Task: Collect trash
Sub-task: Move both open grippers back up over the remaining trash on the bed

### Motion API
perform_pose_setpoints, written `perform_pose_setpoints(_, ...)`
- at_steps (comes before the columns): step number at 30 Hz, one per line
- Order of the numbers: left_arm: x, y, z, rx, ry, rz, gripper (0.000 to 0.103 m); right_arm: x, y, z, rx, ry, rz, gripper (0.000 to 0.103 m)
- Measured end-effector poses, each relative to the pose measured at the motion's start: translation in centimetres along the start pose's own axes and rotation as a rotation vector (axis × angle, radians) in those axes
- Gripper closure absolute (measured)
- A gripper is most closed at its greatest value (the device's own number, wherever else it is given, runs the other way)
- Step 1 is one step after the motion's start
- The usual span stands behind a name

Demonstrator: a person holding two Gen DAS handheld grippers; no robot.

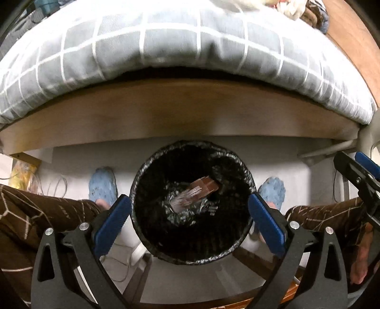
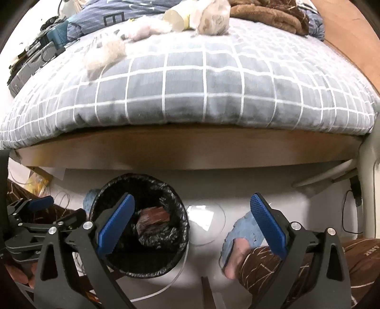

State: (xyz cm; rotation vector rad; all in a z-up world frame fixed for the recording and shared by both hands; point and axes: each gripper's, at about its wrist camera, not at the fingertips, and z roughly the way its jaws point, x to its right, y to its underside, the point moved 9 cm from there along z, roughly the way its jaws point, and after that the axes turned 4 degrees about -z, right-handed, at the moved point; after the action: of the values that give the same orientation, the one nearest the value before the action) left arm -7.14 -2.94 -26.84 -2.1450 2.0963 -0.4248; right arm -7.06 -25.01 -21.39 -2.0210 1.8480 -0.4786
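Note:
A round bin lined with a black bag (image 1: 192,252) stands on the floor between the person's feet, and a brown wrapper (image 1: 198,192) lies inside it. My left gripper (image 1: 188,219) is open and empty, right above the bin's mouth. The bin (image 2: 142,268) and wrapper (image 2: 154,216) also show in the right wrist view, at lower left. My right gripper (image 2: 192,228) is open and empty, above the floor just right of the bin. On the bed at the back lie crumpled tissues (image 2: 106,55), a paper cup (image 2: 177,17) and a crumpled bag (image 2: 213,20).
A bed with a grey checked cover (image 2: 190,90) and a wooden frame (image 2: 190,147) fills the upper half. The person's legs in brown trousers (image 1: 35,211) and blue slippers (image 2: 244,230) flank the bin. Clutter (image 2: 38,54) lies on the bed's left. A clear round lid (image 2: 206,223) lies on the floor.

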Motion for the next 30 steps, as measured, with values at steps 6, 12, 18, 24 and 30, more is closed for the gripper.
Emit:
perform_pose_setpoints(6,0.8,-2.1,-2.6,0.102,0.016,-0.015,0.006,0.4,-2.7,-2.0,0.103,0.057,-0.015,0.009)
perform_pose_setpoints(12,1.0,-5.2,-5.2,0.181,0.052,-0.049,0.006,0.7,-5.6,-3.6,0.192,0.094,-0.045,0.009)
perform_pose_setpoints(18,1.3,-8.4,-7.1,0.249,0.061,-0.064,0.006,1.3,-8.5,-3.9,0.242,0.104,-0.036,0.009)
perform_pose_setpoints(24,1.7,-12.1,-8.1,0.291,0.074,-0.061,0.007,2.0,-11.2,-3.9,0.278,0.1,-0.019,0.009)
perform_pose_setpoints(30,2.1,-15.8,-8.0,0.314,0.072,-0.078,0.007,2.3,-14.5,-3.2,0.305,0.089,-0.004,0.009)
